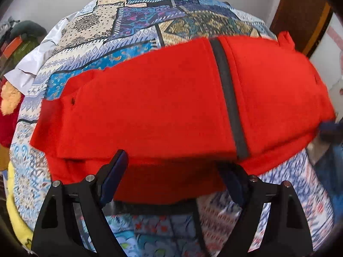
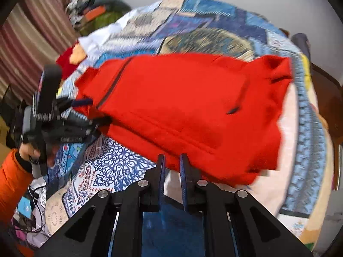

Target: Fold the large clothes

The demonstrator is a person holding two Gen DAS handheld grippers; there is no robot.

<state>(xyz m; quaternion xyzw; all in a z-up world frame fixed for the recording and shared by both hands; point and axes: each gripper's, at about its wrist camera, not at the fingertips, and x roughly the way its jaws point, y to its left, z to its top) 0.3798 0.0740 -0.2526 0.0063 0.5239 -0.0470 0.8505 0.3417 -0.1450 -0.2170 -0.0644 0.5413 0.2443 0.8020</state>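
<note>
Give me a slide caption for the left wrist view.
Open left gripper at the near edge of a folded red garment on a patterned bedspread.

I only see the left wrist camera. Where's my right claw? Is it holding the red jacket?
Observer: The right claw is at the near edge of the red jacket. Its jaws are almost together with a thin gap, and nothing is clearly pinched.
Operator: Is there anything on the jacket I'm missing?
Observer: Yes, a short dark cord end lies on its front.
Operator: Who's holding my left claw?
Observer: A left hand in an orange sleeve grips its handle.
</note>
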